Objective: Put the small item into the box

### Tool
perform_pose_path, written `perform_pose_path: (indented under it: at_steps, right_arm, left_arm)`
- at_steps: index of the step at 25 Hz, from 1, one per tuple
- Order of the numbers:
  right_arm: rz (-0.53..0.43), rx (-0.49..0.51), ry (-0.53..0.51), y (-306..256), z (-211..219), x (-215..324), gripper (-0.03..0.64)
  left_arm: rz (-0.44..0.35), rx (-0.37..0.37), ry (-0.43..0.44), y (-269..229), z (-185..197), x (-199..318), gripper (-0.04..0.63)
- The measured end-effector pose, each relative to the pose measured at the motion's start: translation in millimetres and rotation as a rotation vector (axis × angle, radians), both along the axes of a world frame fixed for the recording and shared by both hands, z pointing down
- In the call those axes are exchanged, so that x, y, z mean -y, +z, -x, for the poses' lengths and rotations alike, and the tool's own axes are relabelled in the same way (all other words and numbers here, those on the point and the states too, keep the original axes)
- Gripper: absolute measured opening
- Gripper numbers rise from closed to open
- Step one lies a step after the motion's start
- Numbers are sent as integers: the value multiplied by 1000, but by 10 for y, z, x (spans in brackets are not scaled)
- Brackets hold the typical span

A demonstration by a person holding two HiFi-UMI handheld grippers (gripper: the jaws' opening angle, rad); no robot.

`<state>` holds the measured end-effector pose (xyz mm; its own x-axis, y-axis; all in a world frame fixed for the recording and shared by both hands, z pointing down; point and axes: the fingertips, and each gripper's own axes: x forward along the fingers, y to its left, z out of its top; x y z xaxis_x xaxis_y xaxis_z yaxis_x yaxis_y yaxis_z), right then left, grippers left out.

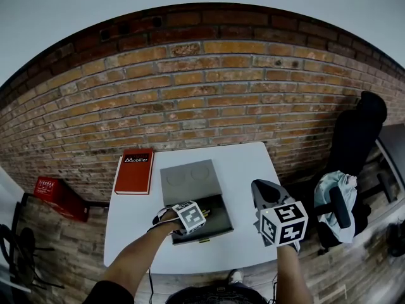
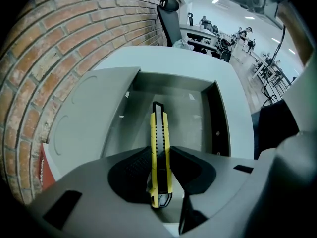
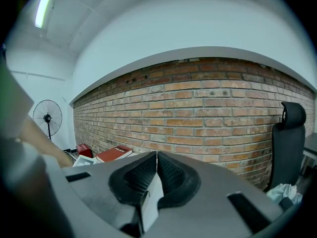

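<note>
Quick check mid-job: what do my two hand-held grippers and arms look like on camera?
The left hand-held gripper and right hand-held gripper match: grey moulded shells, black ribbed pads inside the jaws, each carrying a white cube with black square markers. Both forearms are unsleeved; a dark sleeve shows only at the left upper arm.

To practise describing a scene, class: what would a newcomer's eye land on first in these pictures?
First, a yellow-and-black utility knife, clamped between the jaws of the left gripper over the open grey box on the white table. Next, the red book at the table's far left corner, with the brick wall behind.
</note>
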<state>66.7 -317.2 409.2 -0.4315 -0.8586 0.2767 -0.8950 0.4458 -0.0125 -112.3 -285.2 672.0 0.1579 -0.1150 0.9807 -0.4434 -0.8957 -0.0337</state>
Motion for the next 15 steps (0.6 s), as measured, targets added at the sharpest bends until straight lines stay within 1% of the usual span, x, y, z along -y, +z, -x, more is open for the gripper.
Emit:
perform_pose_path:
  at_steps: [7, 15]
  right_arm:
    - [5, -1, 6, 24, -15, 14, 20]
    - [11, 2, 3, 56, -5, 5, 21]
  left_arm:
    - [8, 4, 20, 24, 3, 20, 132]
    - [-10, -22, 26, 13, -2, 22, 132]
